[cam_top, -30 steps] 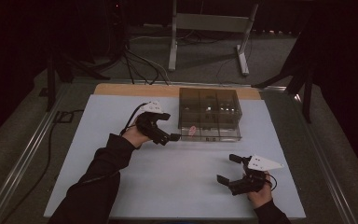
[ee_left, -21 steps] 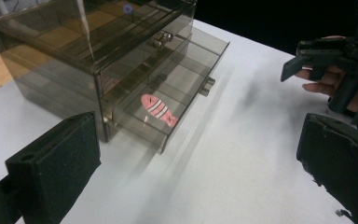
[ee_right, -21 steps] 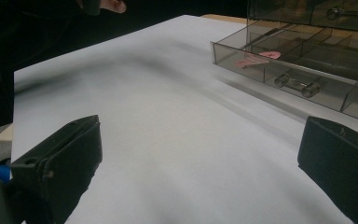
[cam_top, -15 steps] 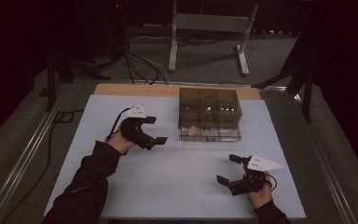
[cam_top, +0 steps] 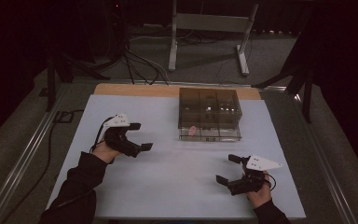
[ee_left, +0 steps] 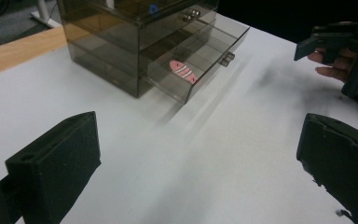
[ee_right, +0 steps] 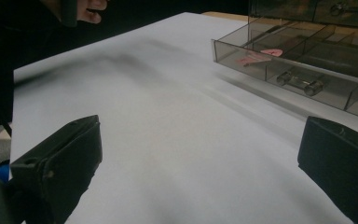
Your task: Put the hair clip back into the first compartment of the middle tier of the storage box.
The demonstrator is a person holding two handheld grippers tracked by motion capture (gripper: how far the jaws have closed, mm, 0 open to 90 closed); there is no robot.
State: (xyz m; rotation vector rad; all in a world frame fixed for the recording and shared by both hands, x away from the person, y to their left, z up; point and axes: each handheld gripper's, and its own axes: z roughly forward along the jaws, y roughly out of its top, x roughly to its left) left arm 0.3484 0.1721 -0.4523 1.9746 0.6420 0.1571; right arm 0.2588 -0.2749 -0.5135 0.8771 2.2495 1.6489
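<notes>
- Holding both tools low over the pale white table top (cam_top: pixel 177 172), we see each pair of jaws spread wide with nothing between them.
- We note the left black hand-held gripper (cam_top: pixel 139 136) at the left side of the table, jaws apart, pointing toward the smoky transparent plastic drawer cabinet (cam_top: pixel 208 100) but well apart from it.
- We note the right black hand-held gripper with its grey three-cornered plate (cam_top: pixel 227 169) near the front right edge, jaws likewise apart, hovering over bare table.
- We find the cabinet at the far middle of the table, against the wooden strip (cam_top: pixel 135 90) along the far edge.
- We see its lowest drawer (ee_left: pixel 200 60) pulled out toward us, a small clear handle on its front.
- We spot a small pink oblong piece with pale stripes (ee_left: pixel 182 71) lying flat in a compartment of that open drawer; in the right gripper view it (ee_right: pixel 256 57) sits just behind the drawer's front wall.
- We see neither tool touching the drawer or the pink piece.
</notes>
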